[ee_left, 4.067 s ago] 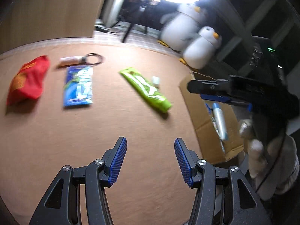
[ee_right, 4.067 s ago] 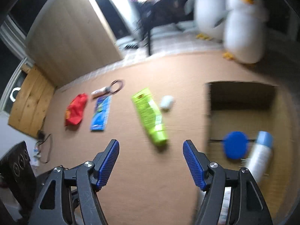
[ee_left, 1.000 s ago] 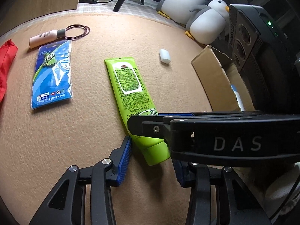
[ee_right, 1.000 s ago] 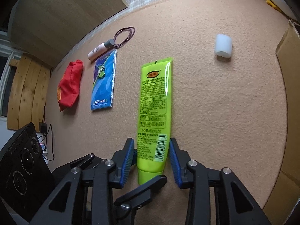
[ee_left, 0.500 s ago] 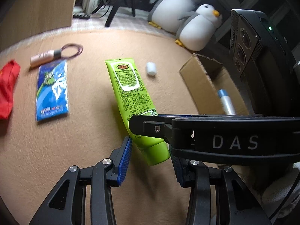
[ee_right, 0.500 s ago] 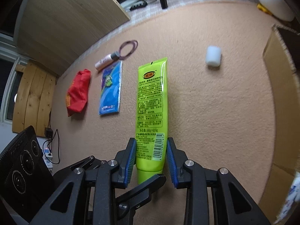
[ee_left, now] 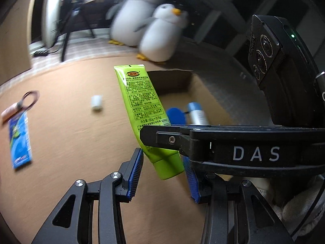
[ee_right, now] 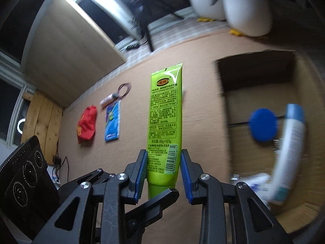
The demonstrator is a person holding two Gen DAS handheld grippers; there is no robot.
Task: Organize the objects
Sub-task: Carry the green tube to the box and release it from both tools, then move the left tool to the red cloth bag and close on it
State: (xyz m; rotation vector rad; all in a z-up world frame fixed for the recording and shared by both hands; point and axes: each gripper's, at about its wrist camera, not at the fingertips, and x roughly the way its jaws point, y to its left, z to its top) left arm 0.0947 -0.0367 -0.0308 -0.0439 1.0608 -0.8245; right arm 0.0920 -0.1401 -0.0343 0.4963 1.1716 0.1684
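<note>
The lime-green tube [ee_right: 165, 122] is off the tan carpeted floor [ee_right: 203, 122], held near its cap end between the blue pads of the right tongs [ee_right: 163, 174], which are clenched on it. It is a flat squeeze tube with a crimped top edge, an orange oval logo, blocks of small black print and a barcode low on one side; its round cap sits just below the pads. It points away from the camera, toward the open cardboard box [ee_right: 227, 101].

In the left view the same tube [ee_left: 142, 109] tilts across the front of the box [ee_left: 195, 85]. The left tongs [ee_left: 163, 172] bracket its cap end; the pads look just short of the cap, though the right tongs' black finger crosses in front, so I cannot tell whether they press on it.

In the box lie a blue disc [ee_right: 263, 125] and a white tube with a blue cap [ee_right: 288, 152].
</note>
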